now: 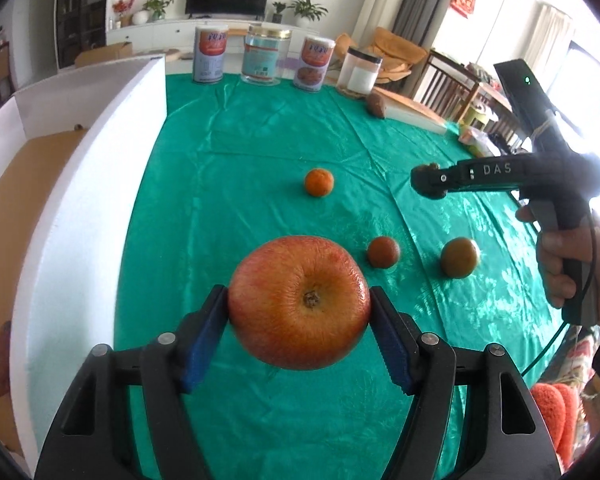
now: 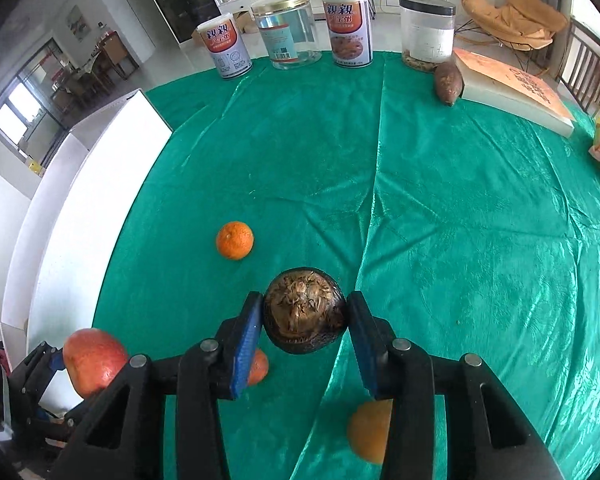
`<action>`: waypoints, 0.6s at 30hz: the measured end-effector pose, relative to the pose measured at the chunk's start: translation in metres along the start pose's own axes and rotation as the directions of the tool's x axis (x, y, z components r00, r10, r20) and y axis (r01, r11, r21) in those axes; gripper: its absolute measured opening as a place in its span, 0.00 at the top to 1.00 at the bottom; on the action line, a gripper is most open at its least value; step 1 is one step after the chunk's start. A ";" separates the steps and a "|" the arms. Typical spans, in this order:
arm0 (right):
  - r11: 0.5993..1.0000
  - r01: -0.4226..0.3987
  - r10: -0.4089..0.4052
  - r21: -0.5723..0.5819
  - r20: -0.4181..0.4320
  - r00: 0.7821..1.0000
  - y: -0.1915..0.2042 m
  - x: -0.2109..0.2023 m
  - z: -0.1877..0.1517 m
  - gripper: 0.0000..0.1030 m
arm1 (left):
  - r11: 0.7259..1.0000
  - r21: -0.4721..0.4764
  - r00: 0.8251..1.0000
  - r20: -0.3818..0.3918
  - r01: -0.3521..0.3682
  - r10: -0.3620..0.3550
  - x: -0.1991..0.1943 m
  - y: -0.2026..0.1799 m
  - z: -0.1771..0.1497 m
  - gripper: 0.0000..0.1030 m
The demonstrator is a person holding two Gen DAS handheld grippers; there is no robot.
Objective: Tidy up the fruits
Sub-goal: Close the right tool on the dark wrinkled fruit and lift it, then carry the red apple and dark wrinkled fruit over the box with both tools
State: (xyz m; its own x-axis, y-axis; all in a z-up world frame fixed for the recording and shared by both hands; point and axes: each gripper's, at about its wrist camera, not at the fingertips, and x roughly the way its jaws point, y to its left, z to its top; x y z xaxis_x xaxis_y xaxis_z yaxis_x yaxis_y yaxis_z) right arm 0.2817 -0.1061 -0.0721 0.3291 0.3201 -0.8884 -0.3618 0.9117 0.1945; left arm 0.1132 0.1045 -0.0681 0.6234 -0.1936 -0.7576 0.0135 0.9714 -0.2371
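— So, what are the grippers carrying?
— The left gripper (image 1: 299,312) clamps a red apple (image 1: 299,302) above the green tablecloth (image 1: 260,152), beside the white box (image 1: 92,184) at the table's left edge. The right gripper (image 2: 303,318) pinches a brown husked fruit (image 2: 305,310) above mid-table, near an orange (image 2: 235,240).

The black handheld right gripper (image 1: 428,184) bears the white letters "DAS" at three o'clock. Two white-and-orange cylindrical tins (image 2: 349,28) at twelve o'clock read "親親"; smaller print is illegible.
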 end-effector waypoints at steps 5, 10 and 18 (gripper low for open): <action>0.999 -0.047 0.048 -0.017 0.027 0.998 0.024 -0.033 -0.025 0.58 | 0.999 -0.002 0.996 0.072 0.046 -0.045 -0.053 -0.002 0.001 0.31; 0.990 -0.111 0.115 -0.082 0.039 0.993 0.070 -0.053 -0.041 0.58 | 0.997 -0.019 0.987 0.145 0.069 -0.065 -0.118 0.013 -0.002 0.31; 0.942 -0.241 0.255 -0.235 0.030 0.967 0.174 -0.075 -0.051 0.58 | 0.992 -0.112 0.978 0.195 -0.053 0.074 -0.195 0.084 -0.011 0.31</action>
State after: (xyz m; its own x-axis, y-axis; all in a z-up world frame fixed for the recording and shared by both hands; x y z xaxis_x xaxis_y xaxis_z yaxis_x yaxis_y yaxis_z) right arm 0.1499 0.0159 0.0072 0.2524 0.5496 -0.7964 -0.6246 0.7211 0.2997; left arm -0.0158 0.2220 0.0536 0.7629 -0.0906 -0.6402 -0.1074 0.9586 -0.2637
